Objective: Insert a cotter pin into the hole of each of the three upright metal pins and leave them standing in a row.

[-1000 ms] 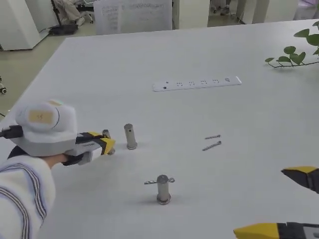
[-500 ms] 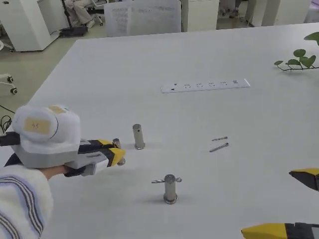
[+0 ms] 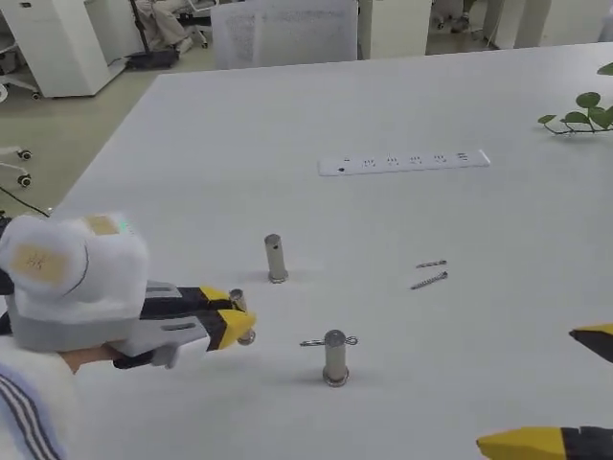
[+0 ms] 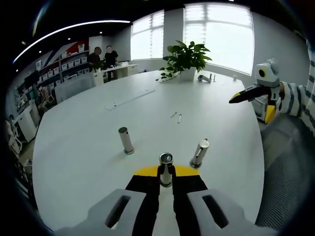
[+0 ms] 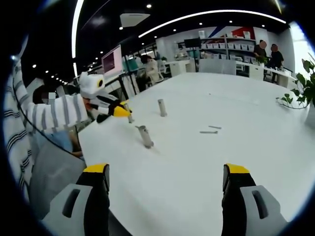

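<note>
A pale yellow label (image 3: pixel 38 261) is noted on the white housing of the left tongs (image 3: pixel 235 326); its print is too blurred to be read. Faint writing on a board (image 3: pixel 283 29) beyond the worktop (image 3: pixel 192 172) is likewise illegible. The left tongs are held low and near level over the worktop by a hand (image 3: pixel 91 356) in a striped sleeve (image 3: pixel 29 422), and are clamped on the held pin (image 4: pixel 166 160); whether its base touches the worktop cannot be told. The bare pin (image 3: pixel 276 259) is seen upright just beyond, and the fitted pin (image 3: pixel 334 356) upright nearer the person, with a cotter pin (image 3: pixel 316 342) passed through its hole. Two loose cotter pins (image 3: pixel 431 272) are recorded lying side by side on the worktop, well apart from the three pins. The right tongs (image 5: pixel 165 177) are held spread wide apart, with nothing gripped, at the near right edge. A white power strip (image 3: pixel 404 162) lies farther back.
</note>
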